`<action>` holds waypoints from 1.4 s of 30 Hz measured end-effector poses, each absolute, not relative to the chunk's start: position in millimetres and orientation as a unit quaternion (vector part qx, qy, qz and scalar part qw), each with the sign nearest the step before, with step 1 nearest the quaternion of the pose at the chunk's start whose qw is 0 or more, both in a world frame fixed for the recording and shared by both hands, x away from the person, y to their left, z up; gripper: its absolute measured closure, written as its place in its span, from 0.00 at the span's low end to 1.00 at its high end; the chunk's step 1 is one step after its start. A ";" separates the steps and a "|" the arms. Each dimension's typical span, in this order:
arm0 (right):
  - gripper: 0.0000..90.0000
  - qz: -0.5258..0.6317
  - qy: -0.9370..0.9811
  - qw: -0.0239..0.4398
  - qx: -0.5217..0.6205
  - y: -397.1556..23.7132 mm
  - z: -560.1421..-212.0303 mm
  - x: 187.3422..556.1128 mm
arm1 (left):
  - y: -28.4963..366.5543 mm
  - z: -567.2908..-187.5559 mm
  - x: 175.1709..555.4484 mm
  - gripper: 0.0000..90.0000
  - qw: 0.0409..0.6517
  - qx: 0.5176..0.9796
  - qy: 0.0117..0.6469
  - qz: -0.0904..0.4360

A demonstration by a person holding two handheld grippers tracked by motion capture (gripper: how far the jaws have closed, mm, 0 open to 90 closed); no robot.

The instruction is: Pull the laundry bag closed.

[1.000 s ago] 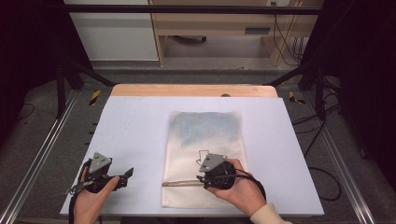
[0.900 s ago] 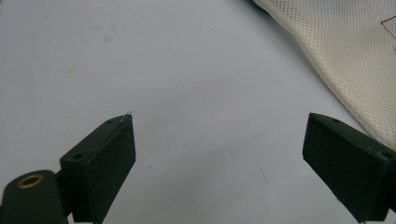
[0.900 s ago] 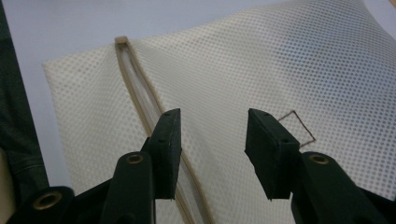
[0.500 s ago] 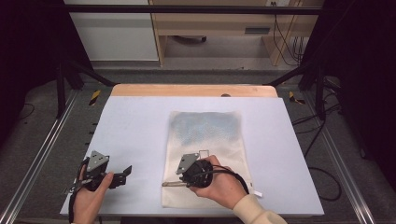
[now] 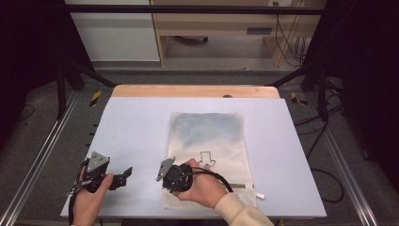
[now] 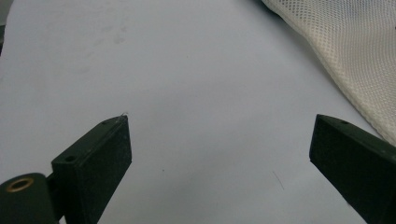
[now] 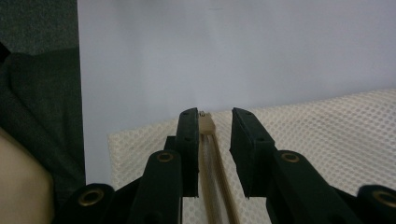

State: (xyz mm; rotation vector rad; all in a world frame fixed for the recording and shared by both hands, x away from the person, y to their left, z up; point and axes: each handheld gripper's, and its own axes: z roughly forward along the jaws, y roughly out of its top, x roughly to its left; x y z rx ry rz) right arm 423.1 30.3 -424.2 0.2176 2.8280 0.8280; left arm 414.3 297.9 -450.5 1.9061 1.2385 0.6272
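Mesh bag (image 5: pixel 211 155) zipper pull (image 7: pixel 206 125) sits between nearly-closed right gripper (image 7: pixel 212 116) jaws; left gripper (image 6: pixel 219 140) gapes empty.

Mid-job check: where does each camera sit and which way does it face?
High view: above the person's side, facing forward and down on the table; left hand, left tool, right hand, right tool show.
Left gripper view: rides the left tool, faces across the table to the mesh bag; open jaws show.
Right gripper view: rides the right tool, faces along the zipper; jaws, just closing, flank it.
Shared: the mesh bag.
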 end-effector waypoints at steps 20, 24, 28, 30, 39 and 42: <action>0.88 0.239 0.965 0.056 0.091 44.1 -440.8 435.1 | 296.3 -450.2 413.4 0.07 0.381 0.747 0.484 0.249; 0.85 0.238 0.965 0.055 0.095 46.3 -443.1 435.9 | 296.0 -450.2 413.7 0.07 0.381 0.748 0.483 0.248; 0.90 0.237 0.966 0.052 0.093 46.8 -442.6 435.8 | 295.5 -450.2 413.4 0.07 0.382 0.748 0.482 0.247; 0.90 0.239 0.965 0.048 0.095 46.2 -441.8 435.9 | 295.0 -450.1 413.1 0.07 0.383 0.749 0.481 0.247; 0.90 0.236 0.966 0.036 0.100 46.4 -436.6 438.4 | 293.3 -449.3 409.8 0.08 0.384 0.755 0.474 0.239; 0.90 0.239 0.965 0.037 0.099 46.4 -430.0 438.5 | 291.5 -448.6 406.5 0.08 0.387 0.759 0.468 0.234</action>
